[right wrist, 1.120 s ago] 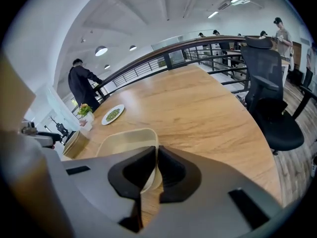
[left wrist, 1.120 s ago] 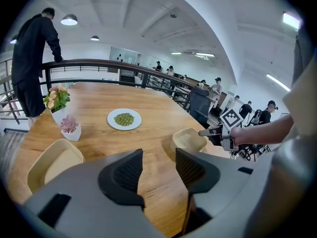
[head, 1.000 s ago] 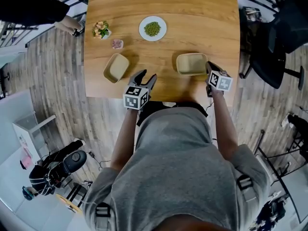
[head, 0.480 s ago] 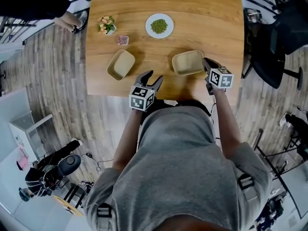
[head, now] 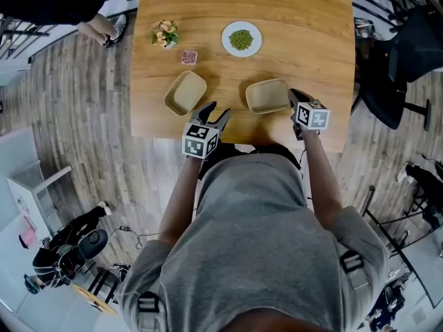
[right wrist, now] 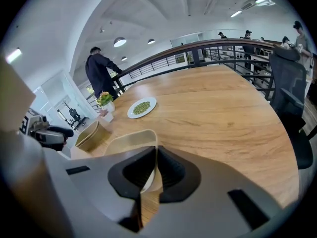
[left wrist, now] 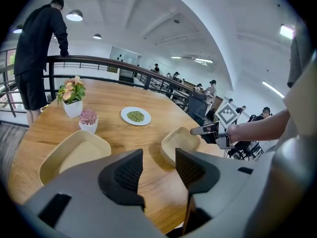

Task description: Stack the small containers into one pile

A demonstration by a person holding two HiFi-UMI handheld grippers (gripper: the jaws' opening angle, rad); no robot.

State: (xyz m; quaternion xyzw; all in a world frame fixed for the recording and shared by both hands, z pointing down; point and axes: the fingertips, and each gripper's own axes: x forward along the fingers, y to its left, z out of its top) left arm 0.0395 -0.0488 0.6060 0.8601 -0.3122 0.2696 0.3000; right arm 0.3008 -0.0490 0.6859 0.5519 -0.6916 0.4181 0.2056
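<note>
Two beige small containers sit on the wooden table (head: 304,19). The left container (head: 185,93) (left wrist: 74,155) (right wrist: 91,135) stands free. My right gripper (head: 293,97) (right wrist: 154,152) is shut on the right-hand rim of the right container (head: 268,95) (right wrist: 130,144) (left wrist: 181,143), with the thin wall pinched between its pads. My left gripper (head: 211,115) (left wrist: 158,170) hovers open near the table's front edge, between the two containers, with nothing between its fingers. The left gripper view also shows the right gripper (left wrist: 210,130) at the container's rim.
Farther back on the table are a white plate of green peas (head: 241,39), a potted flower (head: 165,33) and a small pink succulent (head: 188,57). A person (head: 62,5) stands off the table's far left corner. An office chair (head: 405,54) is to the right.
The right gripper has drawn its container leftward across the table, nearer the left container. The left container has stayed put, and the left gripper remains open.
</note>
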